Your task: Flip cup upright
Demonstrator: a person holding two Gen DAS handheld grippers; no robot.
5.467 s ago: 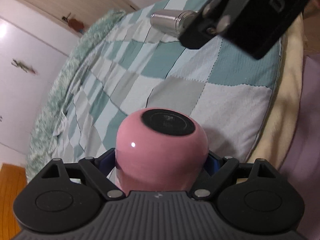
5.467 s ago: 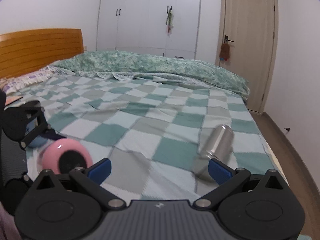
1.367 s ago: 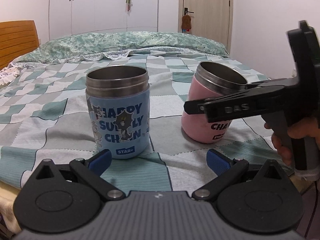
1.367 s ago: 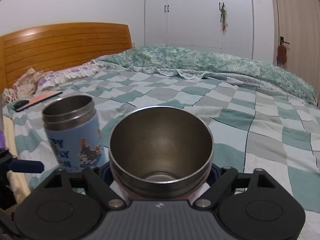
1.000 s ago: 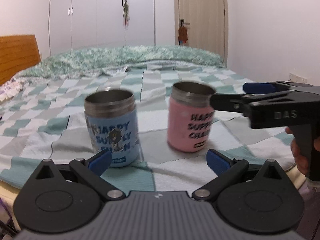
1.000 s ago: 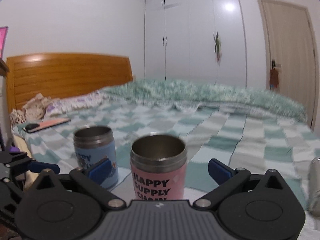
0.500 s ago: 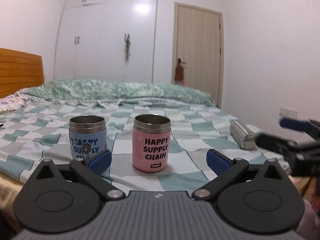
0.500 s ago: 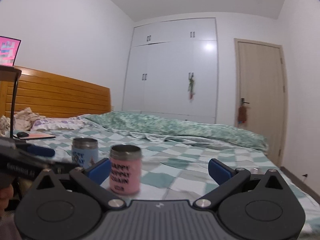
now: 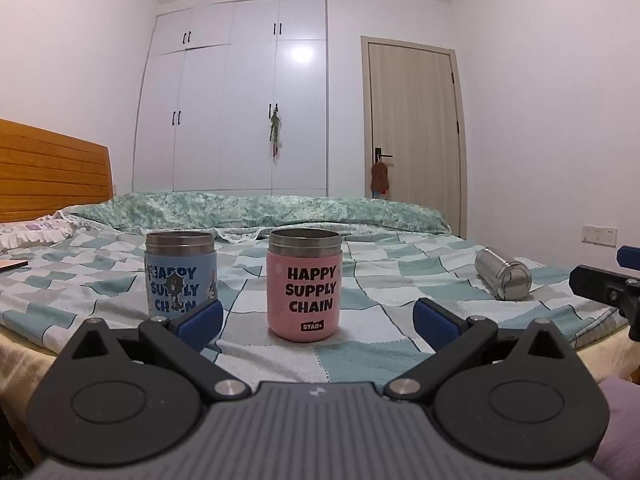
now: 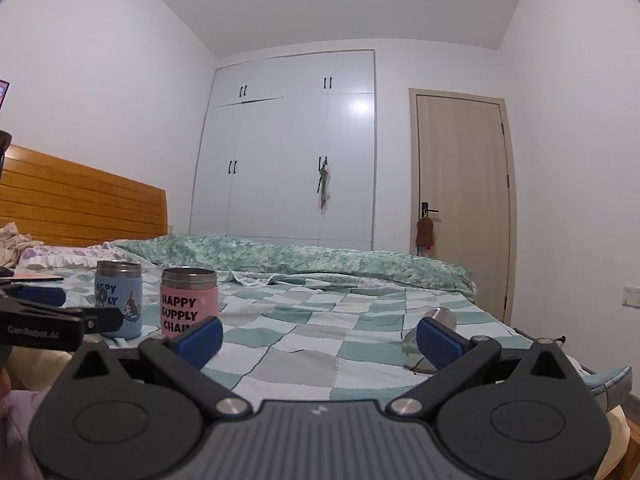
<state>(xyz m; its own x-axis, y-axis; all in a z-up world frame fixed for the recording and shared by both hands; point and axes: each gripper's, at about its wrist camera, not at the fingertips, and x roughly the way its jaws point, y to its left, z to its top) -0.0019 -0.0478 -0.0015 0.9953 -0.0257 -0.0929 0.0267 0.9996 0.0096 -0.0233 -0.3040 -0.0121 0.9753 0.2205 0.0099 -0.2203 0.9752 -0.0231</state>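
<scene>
A pink cup (image 9: 304, 285) marked HAPPY SUPPLY CHAIN stands upright on the checked bedspread (image 9: 392, 280), mouth up. A blue cup (image 9: 181, 274) stands upright to its left. Both also show in the right wrist view, pink (image 10: 189, 302) and blue (image 10: 118, 300). My left gripper (image 9: 316, 320) is open and empty, held back from the bed's near edge in front of the cups. My right gripper (image 10: 318, 334) is open and empty, to the right of the cups and further back.
A steel bottle (image 9: 503, 274) lies on its side at the right of the bed, also in the right wrist view (image 10: 430, 330). A wooden headboard (image 9: 52, 180) is on the left. White wardrobes (image 9: 240, 100) and a door (image 9: 412, 132) stand behind.
My right gripper let go of the pink cup, which now stands upright. Both grippers have drawn back from the bed and the cups look smaller.
</scene>
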